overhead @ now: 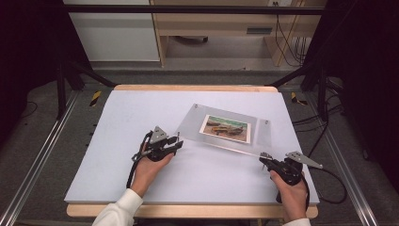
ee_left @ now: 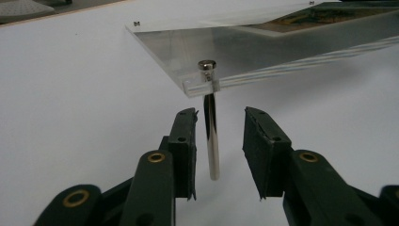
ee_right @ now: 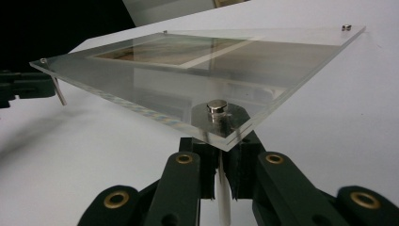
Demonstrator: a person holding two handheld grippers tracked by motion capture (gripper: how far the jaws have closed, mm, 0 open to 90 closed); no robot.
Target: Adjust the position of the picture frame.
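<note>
High view: clear acrylic photo frame [overhead: 221, 128] sat tilted on the white table mat [overhead: 122, 141], near edge raised, photo print [overhead: 225, 128] sandwiched inside. Left gripper [overhead: 177, 142] was at the frame's near-left corner, right gripper [overhead: 263, 160] at its near-right corner. Wooden table edge [overhead: 188, 88] showed beyond the mat; grey floor, a pale cabinet [overhead: 113, 35] and trailing cables [overhead: 294, 42] behind. Dark frame rails on both sides.

Left gripper view: jaws stood apart, straddling the metal standoff pin [ee_left: 211, 136] hanging from the frame corner [ee_left: 200, 84]. Left pad looked just beside the pin, right pad clear of it. Nothing gripped. Pin tip hung above the mat, not touching.

Right gripper view: jaws were clamped tight on the other standoff pin [ee_right: 220, 188] directly under the frame's near corner [ee_right: 226, 136], screw cap [ee_right: 217, 106] on top. This grip carried the raised edge. The left gripper [ee_right: 28, 87] showed far off at the opposite corner.

My read: left should centre the pin between the pads before closing, grip high near the acrylic, and keep the axis parallel to the pin so it doesn't cock. Right should hold level meanwhile, or the frame pivots.
</note>
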